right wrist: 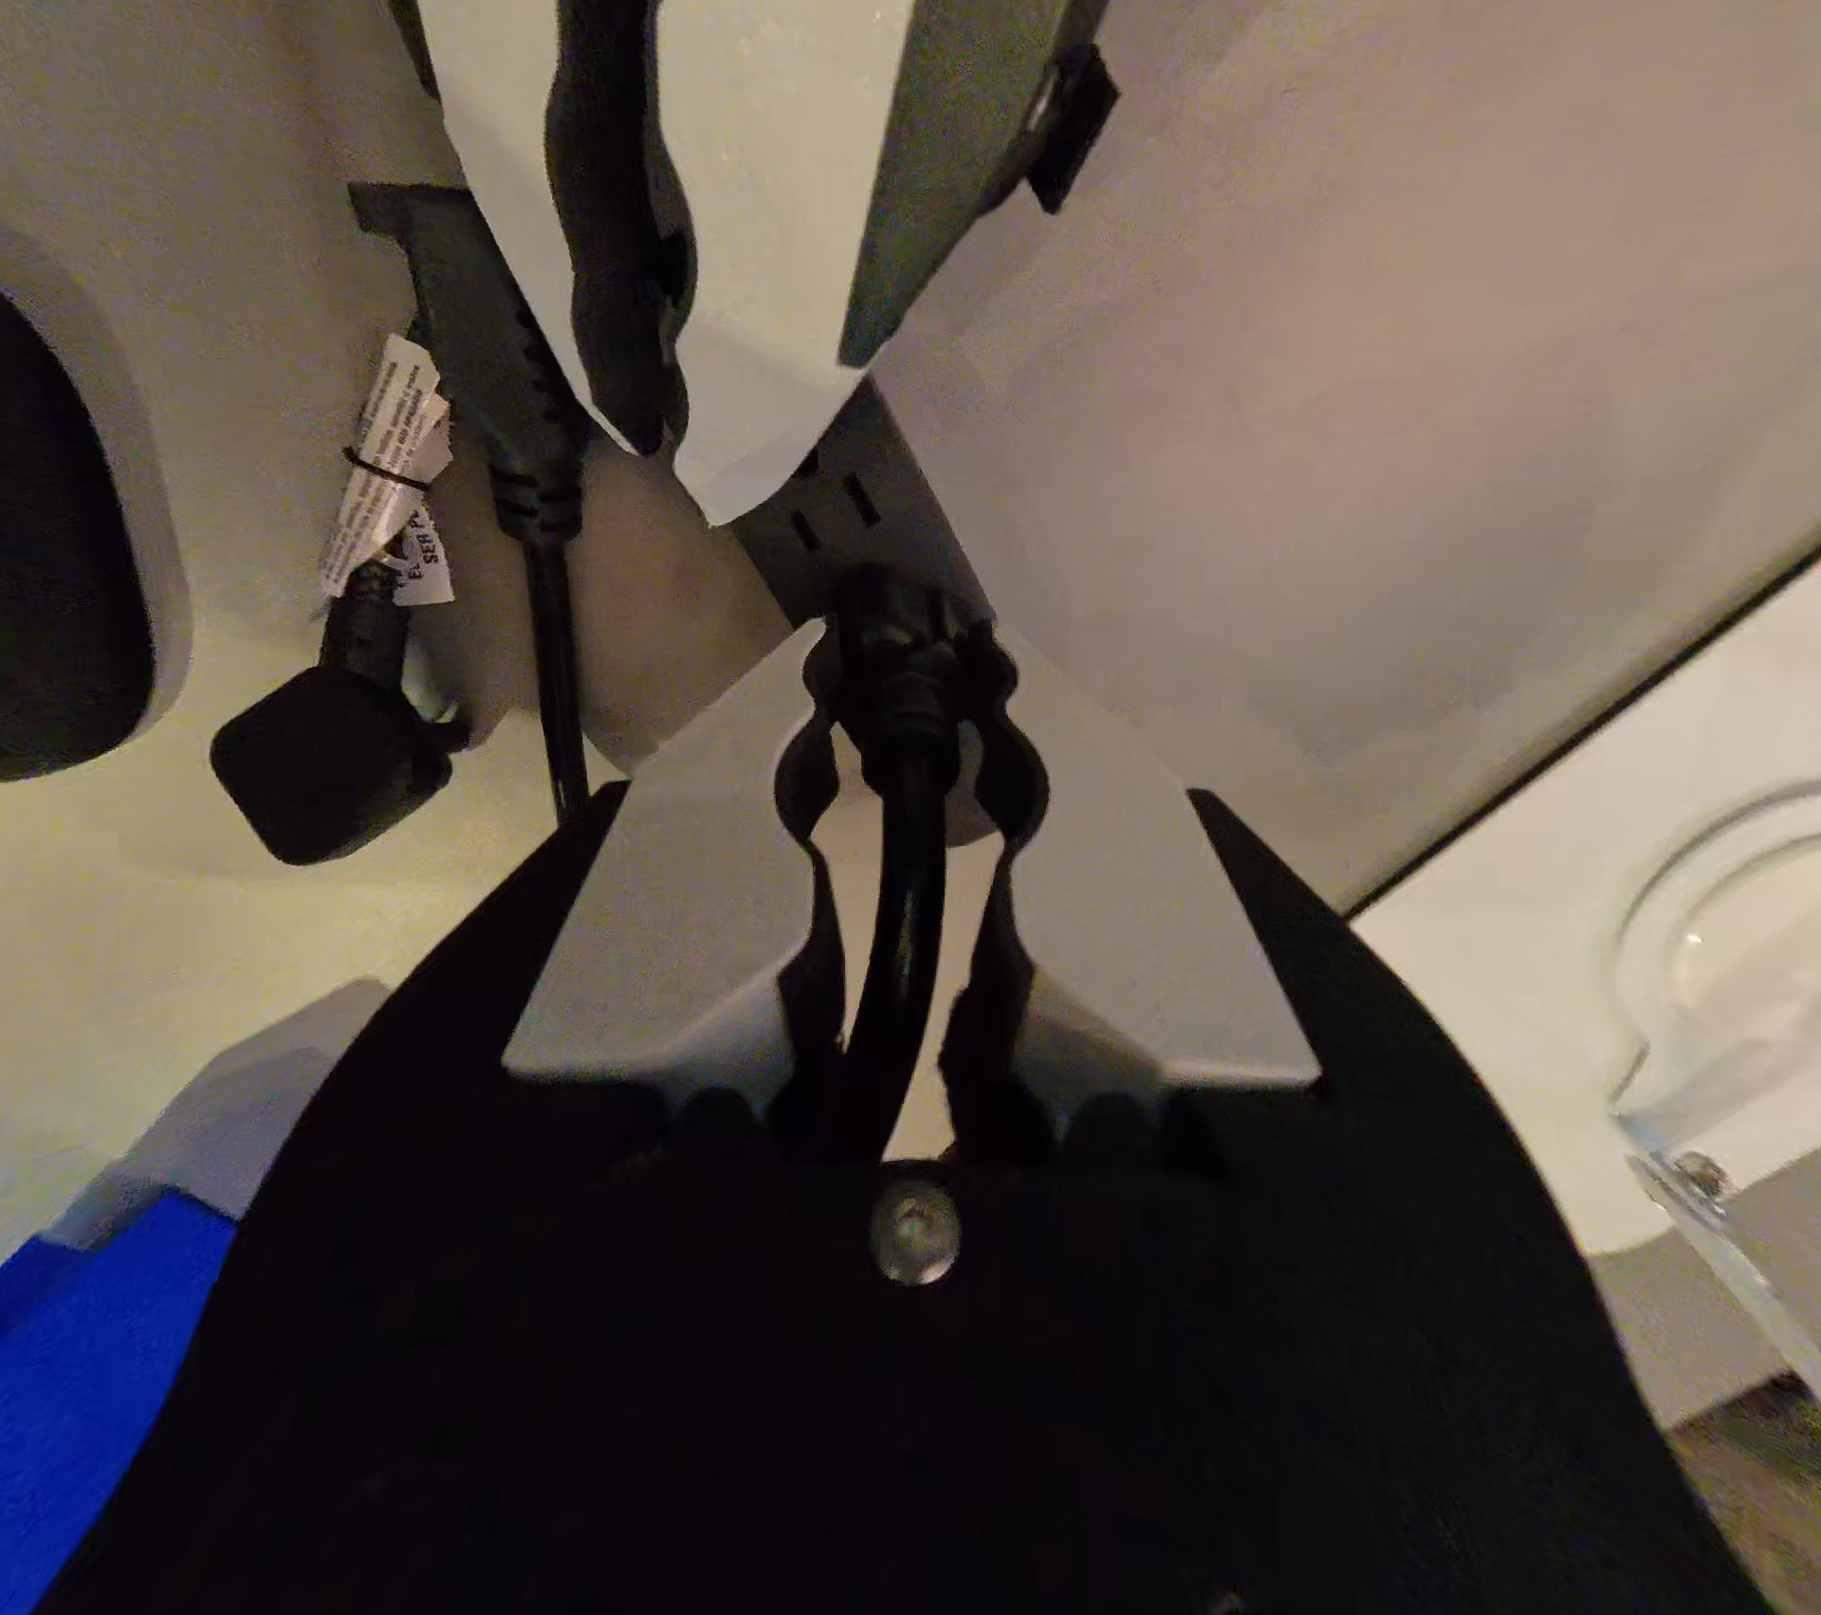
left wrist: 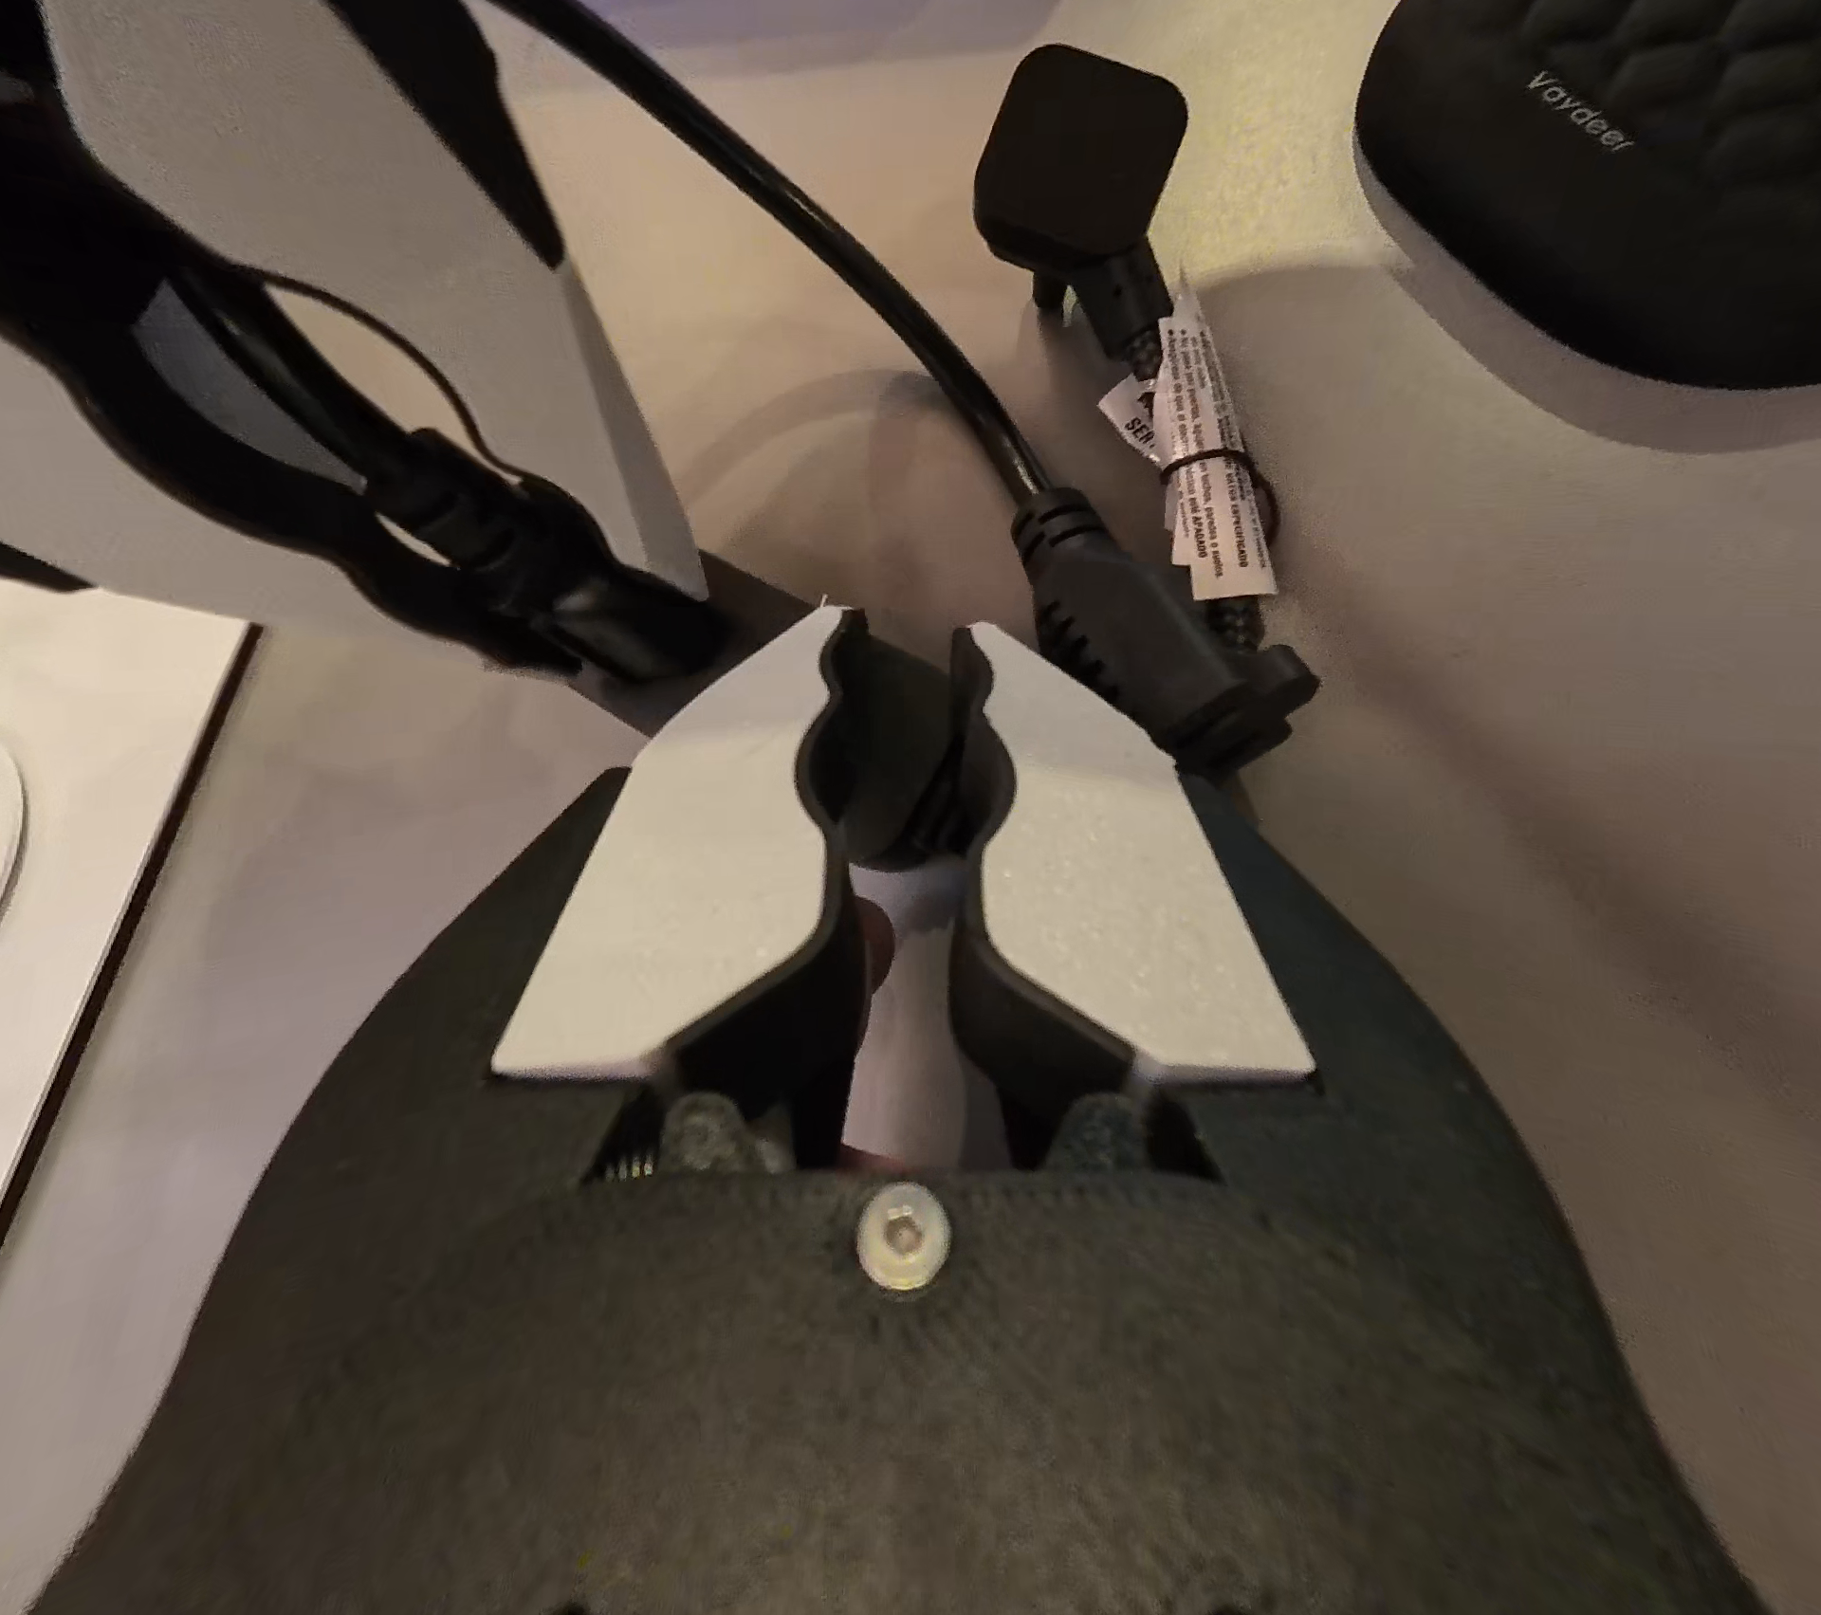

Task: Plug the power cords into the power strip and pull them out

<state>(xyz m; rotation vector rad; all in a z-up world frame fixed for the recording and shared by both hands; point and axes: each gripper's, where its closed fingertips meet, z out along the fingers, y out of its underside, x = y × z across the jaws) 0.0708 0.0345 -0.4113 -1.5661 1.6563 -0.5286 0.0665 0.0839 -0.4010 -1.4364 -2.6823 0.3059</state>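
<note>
Right gripper (right wrist: 911,681) clamped on black plug (right wrist: 902,642) seated in grey power strip (right wrist: 847,504). Left gripper (left wrist: 902,651) pinched shut on the strip's end, steadying it on the white table (left wrist: 1478,779). Second black plug (left wrist: 1133,632) and tagged angled plug (left wrist: 1079,139) lie loose beside the strip, near black wrist rest (left wrist: 1626,90).

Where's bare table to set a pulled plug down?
Bare table on the power strip's side away from the loose cords; also between wrist rest and lower right edge. Crowded around the square plug, tagged cord and both hand-held grippers.
</note>
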